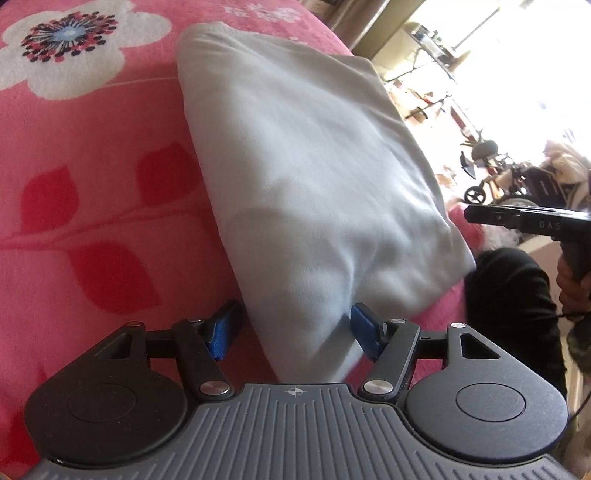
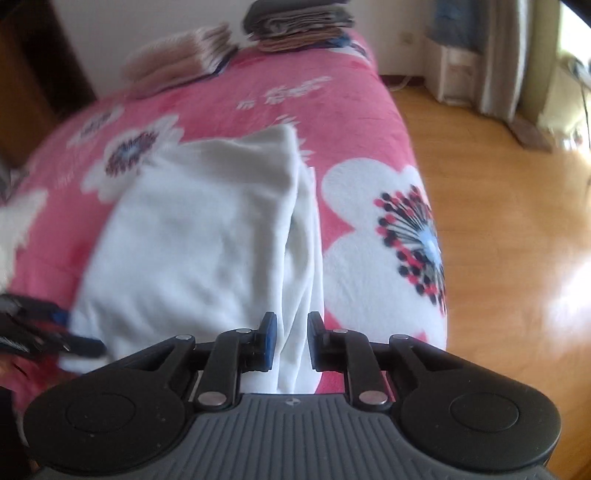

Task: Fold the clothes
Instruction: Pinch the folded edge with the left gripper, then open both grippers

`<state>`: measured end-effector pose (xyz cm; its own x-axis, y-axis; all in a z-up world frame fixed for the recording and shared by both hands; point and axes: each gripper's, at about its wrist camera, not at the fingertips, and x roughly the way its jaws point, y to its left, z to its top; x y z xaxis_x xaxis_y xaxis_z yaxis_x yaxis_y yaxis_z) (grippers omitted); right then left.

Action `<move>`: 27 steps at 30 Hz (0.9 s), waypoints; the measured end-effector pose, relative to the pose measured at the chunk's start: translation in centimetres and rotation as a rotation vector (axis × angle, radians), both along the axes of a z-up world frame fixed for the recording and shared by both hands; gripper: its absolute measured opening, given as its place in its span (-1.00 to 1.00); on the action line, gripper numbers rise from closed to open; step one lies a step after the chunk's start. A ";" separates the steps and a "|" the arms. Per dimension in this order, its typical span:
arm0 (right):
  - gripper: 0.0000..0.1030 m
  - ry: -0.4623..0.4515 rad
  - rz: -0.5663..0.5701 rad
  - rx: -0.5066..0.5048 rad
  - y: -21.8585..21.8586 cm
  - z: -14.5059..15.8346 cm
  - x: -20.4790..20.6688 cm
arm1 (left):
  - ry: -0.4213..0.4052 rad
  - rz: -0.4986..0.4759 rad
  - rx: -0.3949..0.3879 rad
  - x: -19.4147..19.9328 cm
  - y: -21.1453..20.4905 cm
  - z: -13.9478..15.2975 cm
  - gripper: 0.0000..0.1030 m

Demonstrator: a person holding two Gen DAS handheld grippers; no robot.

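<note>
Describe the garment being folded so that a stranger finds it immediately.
Start at the pink flowered blanket covering the bed. Near its front edge lies the pale white folded garment. Unlike the brown and dark folded stacks at the far end, it lies alone, plain and unpatterned.

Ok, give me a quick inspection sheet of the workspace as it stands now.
Surface: pink floral blanket on a bed.
Job's things: folded white garment lying on the blanket.
Clutter: stacks of folded cloth at the far end.
Grippers: left gripper open, fingers astride the garment's near corner; right gripper open, garment edge between its fingers.
Cables: thin cable by the person's hand.
Surroundings: wooden floor, bright window area.
</note>
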<state>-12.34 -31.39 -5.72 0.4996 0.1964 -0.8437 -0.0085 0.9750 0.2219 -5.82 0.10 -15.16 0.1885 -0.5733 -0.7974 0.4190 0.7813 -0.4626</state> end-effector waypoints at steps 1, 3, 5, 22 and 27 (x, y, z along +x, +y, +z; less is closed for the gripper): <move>-0.56 0.026 -0.010 0.026 -0.4 0.0 -0.3 | -0.001 -0.009 -0.003 -0.3 0.2 0.0 0.25; -0.38 0.079 -0.019 0.071 -0.7 -0.6 -0.9 | -0.002 -0.018 -0.006 -0.5 0.6 -0.1 0.22; -0.28 0.112 -0.014 0.093 -0.5 -1.5 -1.3 | -0.001 -0.020 -0.014 -0.7 1.0 -0.2 0.10; -0.63 0.060 0.037 -0.130 1.6 -0.3 -2.8 | -0.114 -0.117 -0.027 -2.8 2.5 0.9 -0.11; -0.62 -0.053 0.143 -0.162 3.3 2.4 -2.9 | -0.195 -0.180 0.049 -4.2 3.4 2.0 -0.11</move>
